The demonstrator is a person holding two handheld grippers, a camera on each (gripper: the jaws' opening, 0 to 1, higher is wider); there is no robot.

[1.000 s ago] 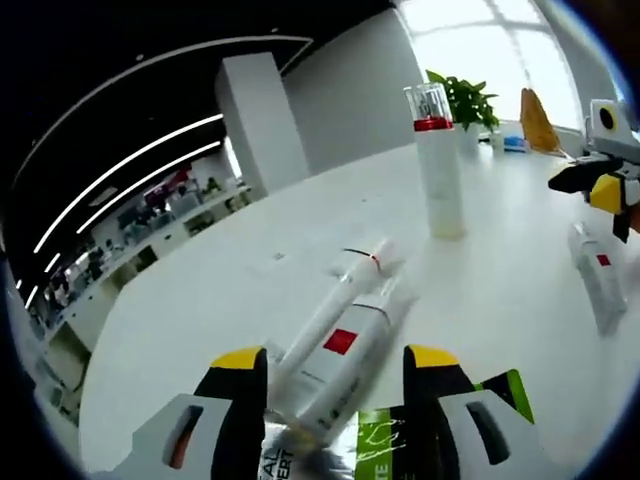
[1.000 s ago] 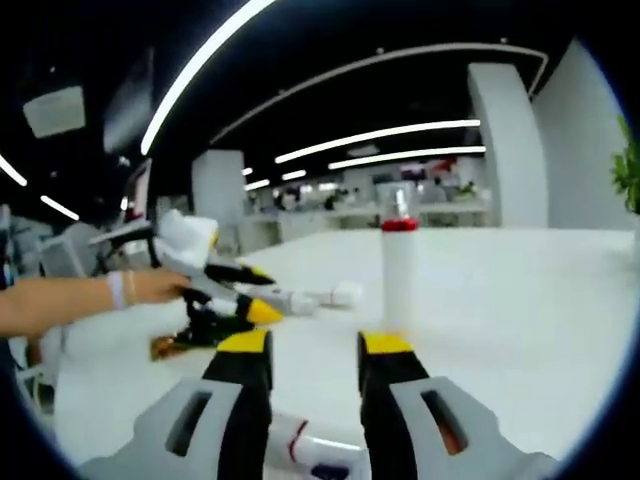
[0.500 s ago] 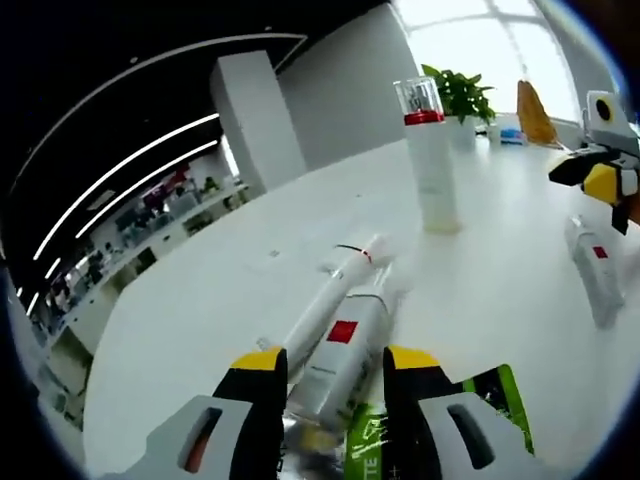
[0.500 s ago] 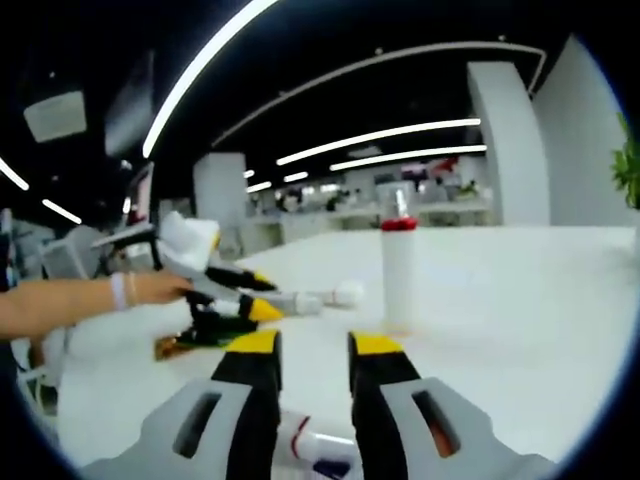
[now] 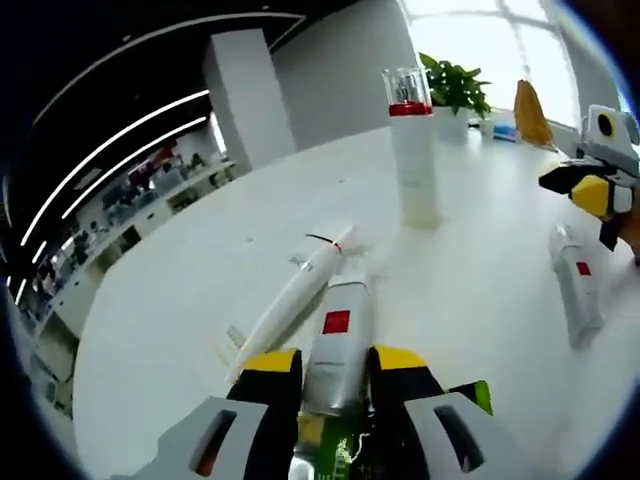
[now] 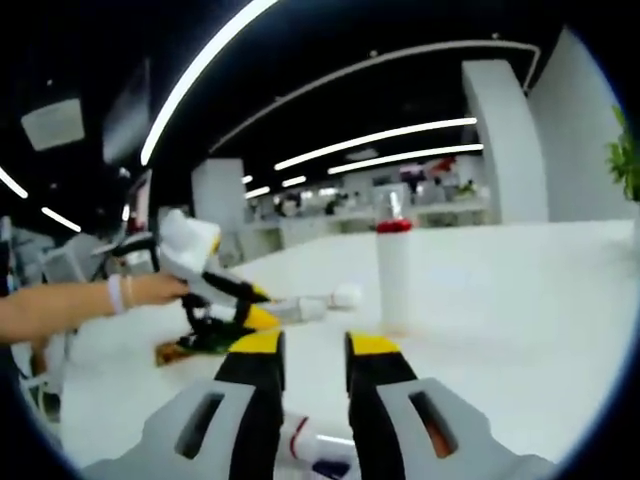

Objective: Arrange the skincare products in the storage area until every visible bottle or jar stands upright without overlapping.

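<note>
In the left gripper view, a slim white tube [image 5: 292,297] lies flat on the white table [image 5: 180,300], its capped end pointing toward the far edge. Just beside it lies a squat white bottle with a red square label [image 5: 337,342]; the left gripper [image 5: 336,362] is clenched on this bottle, its yellow-tipped jaws pressed against both flanks near the bottle's base. A green printed packet [image 5: 470,395] lies under the gripper at the near edge. Farther in, a tall white bottle with a red band and clear cap [image 5: 412,150] stands upright, apart from the lying ones. Toward the right edge of the table another white bottle with a small red mark [image 5: 575,295] lies on its side, with the other gripper above it. A potted plant [image 5: 452,88] sits by the far edge under the windows. In the right gripper view, a hand [image 6: 150,290] holds the left gripper over the lying tube. The right gripper [image 6: 314,348] has its jaws close together with only a narrow gap, gripping nothing. The lying bottle [image 6: 310,445] is below and between them at the near edge, and the upright tall bottle stands beyond on the table.
</note>
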